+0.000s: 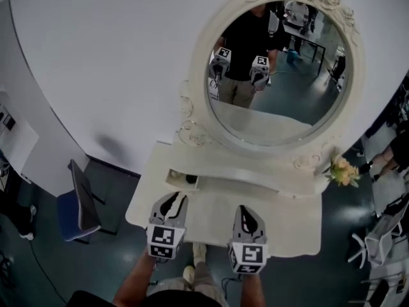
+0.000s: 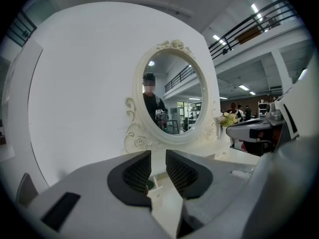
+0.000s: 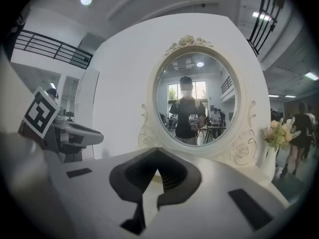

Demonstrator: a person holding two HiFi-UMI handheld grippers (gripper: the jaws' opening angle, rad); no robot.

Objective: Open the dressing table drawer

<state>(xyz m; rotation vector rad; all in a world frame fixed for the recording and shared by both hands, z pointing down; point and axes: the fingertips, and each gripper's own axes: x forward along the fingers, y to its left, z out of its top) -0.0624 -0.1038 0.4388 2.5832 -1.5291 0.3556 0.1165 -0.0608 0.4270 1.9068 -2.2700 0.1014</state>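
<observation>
The white dressing table [image 1: 287,232] stands against a white wall and carries an oval mirror [image 1: 281,114]. On its raised shelf at the left, a small drawer [image 1: 181,180] is pulled out, with something dark inside. My left gripper [image 1: 173,201] hovers just in front of that drawer. In the left gripper view its pads [image 2: 137,171] stand apart with nothing between them. My right gripper [image 1: 246,213] hangs over the tabletop's middle, and its fingertips [image 3: 164,153] meet with nothing held. The mirror [image 3: 195,98] reflects the person and both grippers.
A blue chair [image 1: 78,206] stands left of the table. A bunch of pale flowers [image 1: 344,171] sits at the shelf's right end. White chairs [image 1: 386,235] and people's legs crowd the floor on the right.
</observation>
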